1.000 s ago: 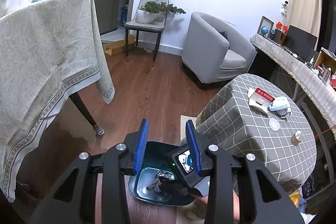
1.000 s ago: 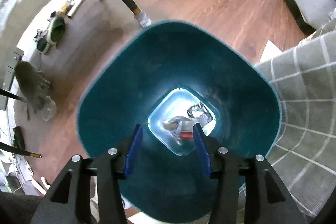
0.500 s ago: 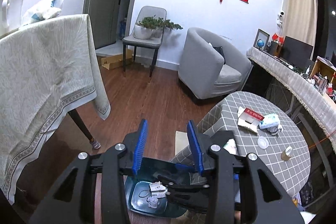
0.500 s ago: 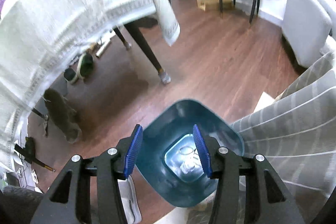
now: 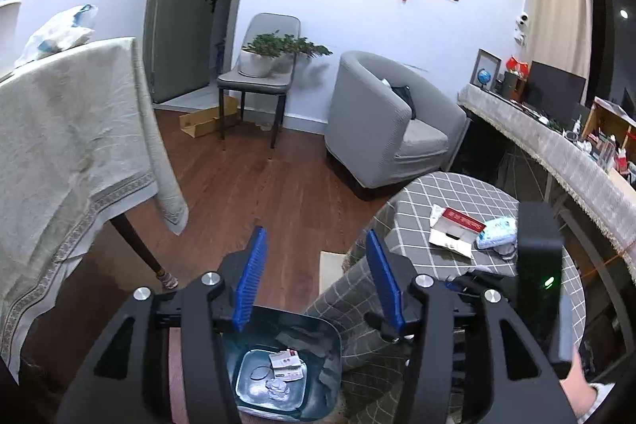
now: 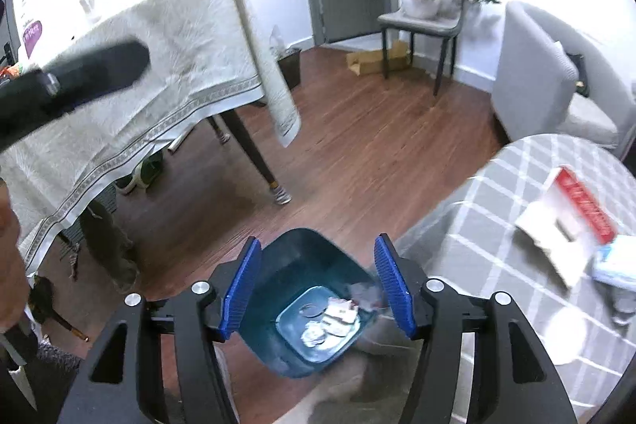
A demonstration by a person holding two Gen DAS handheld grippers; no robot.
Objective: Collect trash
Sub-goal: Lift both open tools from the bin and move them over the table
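With both grippers raised above the teal bin (image 6: 294,308), nothing was gripped: left gripper (image 5: 314,277) and right gripper (image 6: 318,281) had jaws spread wide, empty. Bin sat on the floor at the near-left foot of the checked bench (image 5: 445,193), w/ crumpled scraps already at its bottom. Trash left on the bench: white-and-red box (image 5: 457,231), tissue pack (image 5: 497,229) just right of it. Judged next step: reach right to the box; approach low & level, jaws straddling its short side, close firmly since thin card could buckle.
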